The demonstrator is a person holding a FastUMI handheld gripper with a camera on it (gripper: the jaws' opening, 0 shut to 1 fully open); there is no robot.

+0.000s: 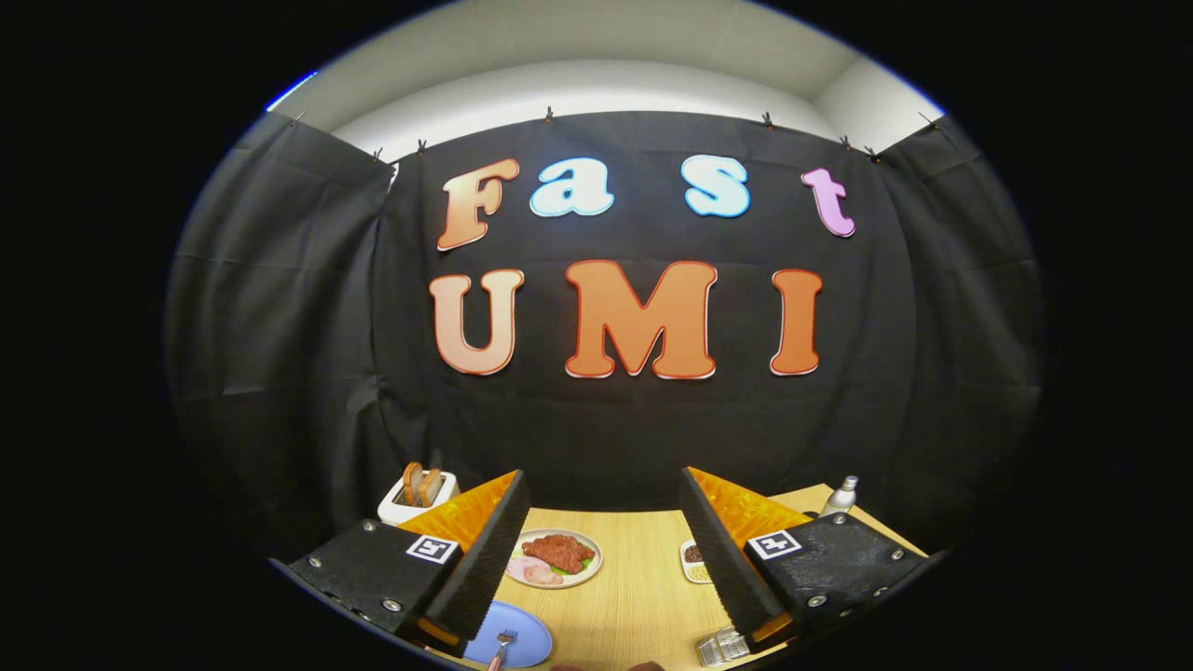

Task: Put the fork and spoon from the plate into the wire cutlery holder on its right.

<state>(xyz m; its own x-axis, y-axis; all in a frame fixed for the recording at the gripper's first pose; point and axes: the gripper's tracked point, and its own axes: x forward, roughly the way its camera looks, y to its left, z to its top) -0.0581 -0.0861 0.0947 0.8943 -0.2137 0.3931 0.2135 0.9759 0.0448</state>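
You are holding the gripper [604, 559] high above the surface [634, 596], fingers spread wide and gripping nothing; the fork [501, 645] is lying on the blue plate [522, 643] below the left finger; the wire cutlery holder [722, 646] is sitting under the right one; descending blind, you are risking nudging the plate or missing the thin handle.

A fork [504, 643] lies on a plate [522, 626] beside the left finger [480, 559]. The wire cutlery holder [722, 647] sits under the right finger [718, 550], and a meat plate [559, 558] lies ahead between them.
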